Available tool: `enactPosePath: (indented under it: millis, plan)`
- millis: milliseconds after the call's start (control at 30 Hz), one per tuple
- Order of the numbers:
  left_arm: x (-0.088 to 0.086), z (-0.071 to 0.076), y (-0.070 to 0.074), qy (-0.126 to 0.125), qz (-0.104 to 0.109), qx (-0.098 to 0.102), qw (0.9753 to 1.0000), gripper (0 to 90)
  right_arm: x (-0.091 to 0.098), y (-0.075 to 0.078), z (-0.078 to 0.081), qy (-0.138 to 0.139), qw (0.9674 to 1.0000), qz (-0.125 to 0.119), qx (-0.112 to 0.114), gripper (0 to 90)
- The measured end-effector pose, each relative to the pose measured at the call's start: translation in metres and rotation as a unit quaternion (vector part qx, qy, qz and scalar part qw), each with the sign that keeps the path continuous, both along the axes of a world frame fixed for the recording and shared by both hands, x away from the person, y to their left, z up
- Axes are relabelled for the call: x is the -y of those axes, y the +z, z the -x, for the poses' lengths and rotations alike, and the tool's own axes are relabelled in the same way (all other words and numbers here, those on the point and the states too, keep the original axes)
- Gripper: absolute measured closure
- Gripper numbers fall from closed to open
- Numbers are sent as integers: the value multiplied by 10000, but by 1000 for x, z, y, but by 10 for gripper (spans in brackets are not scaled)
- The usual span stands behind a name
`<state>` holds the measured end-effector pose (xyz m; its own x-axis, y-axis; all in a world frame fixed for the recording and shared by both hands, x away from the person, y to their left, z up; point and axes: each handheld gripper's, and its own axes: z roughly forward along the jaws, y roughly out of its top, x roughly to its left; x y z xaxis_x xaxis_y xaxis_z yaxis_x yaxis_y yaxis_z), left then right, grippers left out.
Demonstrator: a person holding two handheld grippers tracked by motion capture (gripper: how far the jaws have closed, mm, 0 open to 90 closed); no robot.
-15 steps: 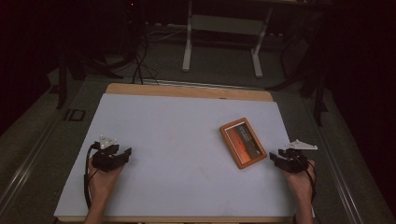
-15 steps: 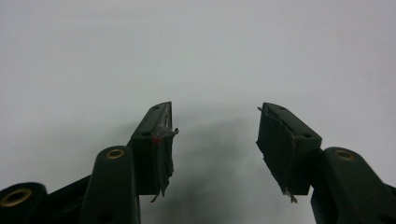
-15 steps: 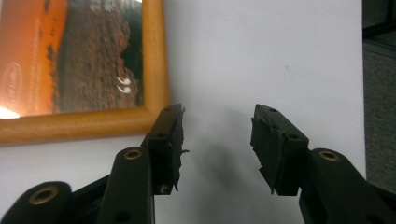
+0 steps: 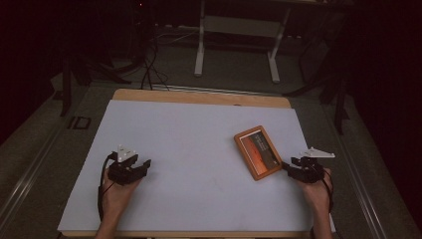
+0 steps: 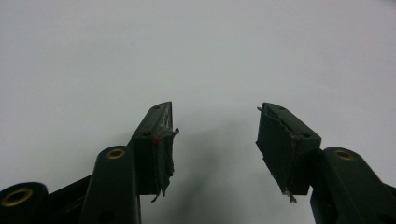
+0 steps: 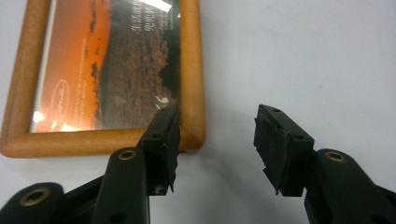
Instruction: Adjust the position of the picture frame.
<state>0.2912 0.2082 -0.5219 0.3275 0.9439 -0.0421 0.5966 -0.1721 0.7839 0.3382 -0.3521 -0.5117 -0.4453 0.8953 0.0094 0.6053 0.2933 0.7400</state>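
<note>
Gaping right tongs [image 6: 217,144] beside frame [image 6: 107,74]

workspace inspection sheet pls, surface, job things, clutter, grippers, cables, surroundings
surface: white sheet over a wooden table, bare apart from one item
job's things: wooden picture frame with an orange landscape photo, lying flat at the right side
clutter: nothing seen
grippers: left gripper open over bare sheet; right gripper open, its left jaw overlapping the frame's near corner
cables: black cable trailing beside the left hand; more on the floor beyond
surroundings: dark room, white desk legs behind the table
</note>
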Motion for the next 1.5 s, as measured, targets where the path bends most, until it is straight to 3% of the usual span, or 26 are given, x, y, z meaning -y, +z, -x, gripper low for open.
enactPosePath:
  millis: [100, 200, 533, 767, 967, 1300, 1500]
  plan:
    - [4, 1, 1, -66, 24, 9, 10000, 457, -3, 0, -3, 95, 9999, 60, -19, 495]
    - [9, 1, 2, -156, -90, 5, 9998, 457, -5, 1, -6, 242, 9997, 33, -40, 517]
    - [29, 3, 11, -500, 58, 58, 9987, 449, -10, 1, -11, 359, 9993, -105, -65, 512]
    - [57, 0, 14, -873, 145, 11, 9961, 449, -14, 2, -16, 441, 9988, -196, -77, 509]
    - [89, -11, 20, -1250, 235, -50, 9919, 448, -19, 0, -23, 531, 9982, -232, -158, 495]
    - [139, -37, 18, -1731, 715, -396, 9815, 443, -21, -5, -26, 583, 9975, -331, -238, 466]
    - [169, -53, 19, -1949, 876, -518, 9755, 433, -22, -4, -27, 591, 9975, -318, -222, 457]
